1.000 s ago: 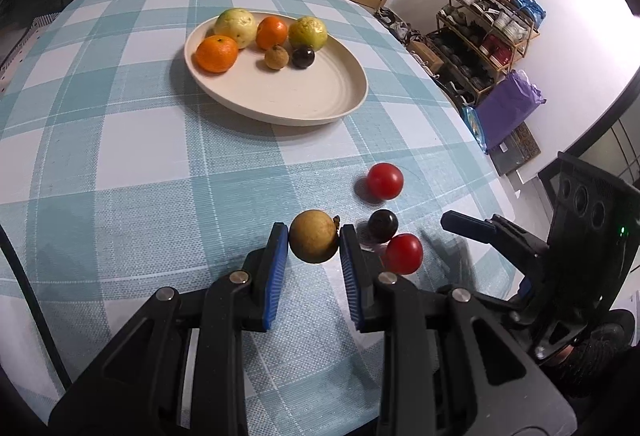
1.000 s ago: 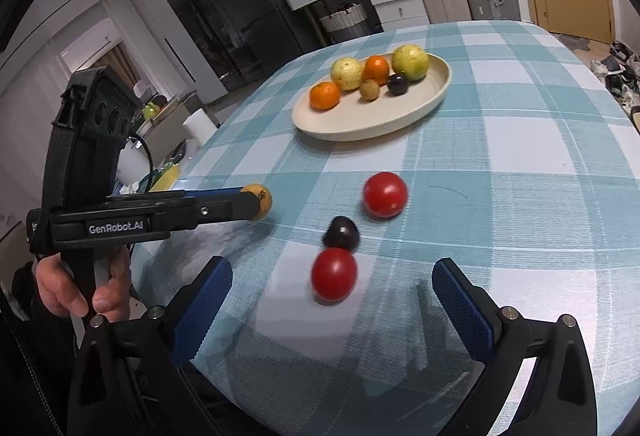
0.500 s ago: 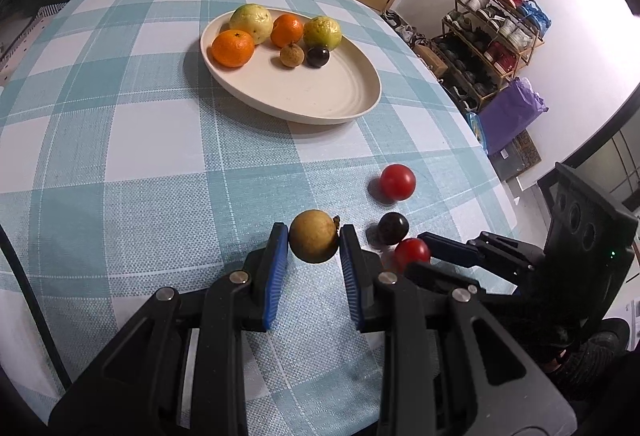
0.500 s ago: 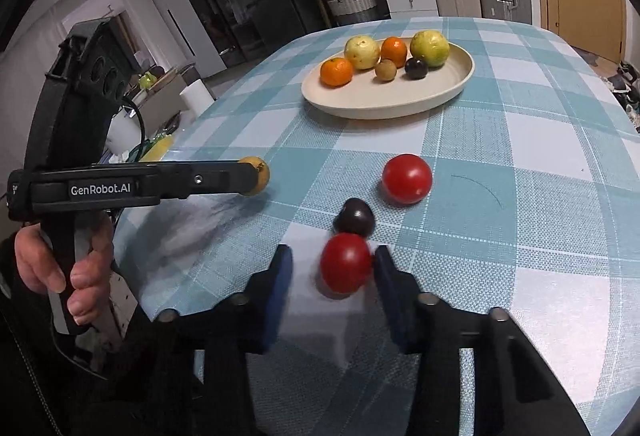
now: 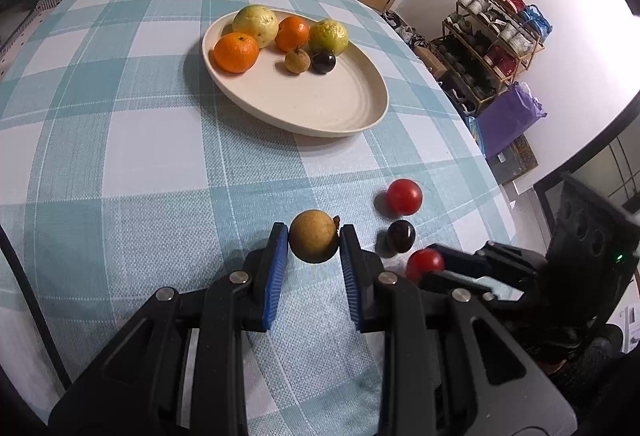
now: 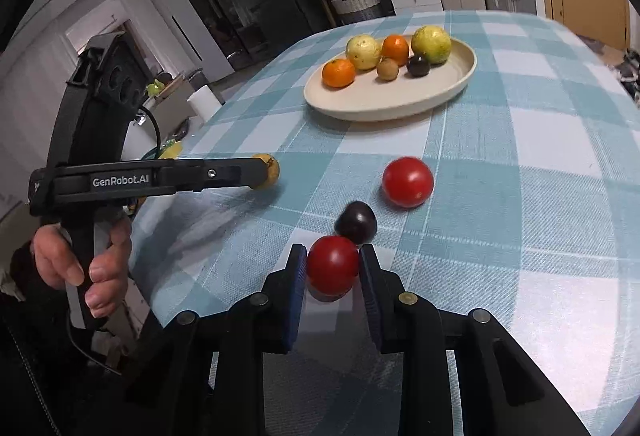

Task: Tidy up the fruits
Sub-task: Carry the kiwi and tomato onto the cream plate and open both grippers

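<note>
Checked tablecloth [image 5: 120, 156]: a brown fruit [image 5: 313, 241] is clamped in the left gripper [image 5: 313, 246] above the cloth, a tomato [image 6: 333, 269] is pinched by the right gripper [image 6: 333, 270] near the table's edge; pickup step judged done, and both are next to be carried to the plate [image 5: 340, 112].

The left gripper [image 5: 314, 244], at lower centre of its own view, clamps a round brown fruit [image 5: 313, 241] between blue pads. The right gripper [image 6: 333, 268] pinches a red tomato [image 6: 333, 265] at lower centre. A hand [image 6: 82, 258] at left grasps the left gripper's handle.
</note>
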Tool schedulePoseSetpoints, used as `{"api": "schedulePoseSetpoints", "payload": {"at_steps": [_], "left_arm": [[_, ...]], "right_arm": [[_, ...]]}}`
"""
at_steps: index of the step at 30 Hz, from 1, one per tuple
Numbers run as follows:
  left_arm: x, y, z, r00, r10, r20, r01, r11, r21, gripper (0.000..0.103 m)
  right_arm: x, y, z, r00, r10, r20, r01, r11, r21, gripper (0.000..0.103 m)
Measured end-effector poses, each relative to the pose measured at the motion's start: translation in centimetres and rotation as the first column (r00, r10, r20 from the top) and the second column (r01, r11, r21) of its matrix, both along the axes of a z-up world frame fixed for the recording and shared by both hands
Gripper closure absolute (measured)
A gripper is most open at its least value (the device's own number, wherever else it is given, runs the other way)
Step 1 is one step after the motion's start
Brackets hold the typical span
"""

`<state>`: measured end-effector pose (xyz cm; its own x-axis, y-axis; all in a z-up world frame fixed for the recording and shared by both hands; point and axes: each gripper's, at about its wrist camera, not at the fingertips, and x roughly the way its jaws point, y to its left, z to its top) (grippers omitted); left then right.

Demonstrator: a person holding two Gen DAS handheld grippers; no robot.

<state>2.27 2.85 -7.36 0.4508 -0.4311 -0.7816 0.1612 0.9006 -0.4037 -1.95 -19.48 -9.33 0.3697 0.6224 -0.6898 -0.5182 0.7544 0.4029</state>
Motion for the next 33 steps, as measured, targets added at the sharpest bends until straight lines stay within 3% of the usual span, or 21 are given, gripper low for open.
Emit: {"api": "schedulePoseSetpoints", "payload": {"at_steps": [14, 33], "left_arm": [[4.5, 0.1, 1.7, 0.999, 0.024, 0.028, -0.024, 1.0, 0.004, 0.079], [13.6, -0.3, 2.7, 0.997, 0.071, 0.032, -0.072, 0.997, 0.028, 0.079]], "right_arm": [[4.1, -0.8, 4.8, 0.994, -0.054, 0.094, 0.042, 0.991, 0.124, 0.076], [13.8, 0.4, 3.9, 0.998, -0.064, 0.025, 0.059, 0.984, 0.166, 0.076]]}}
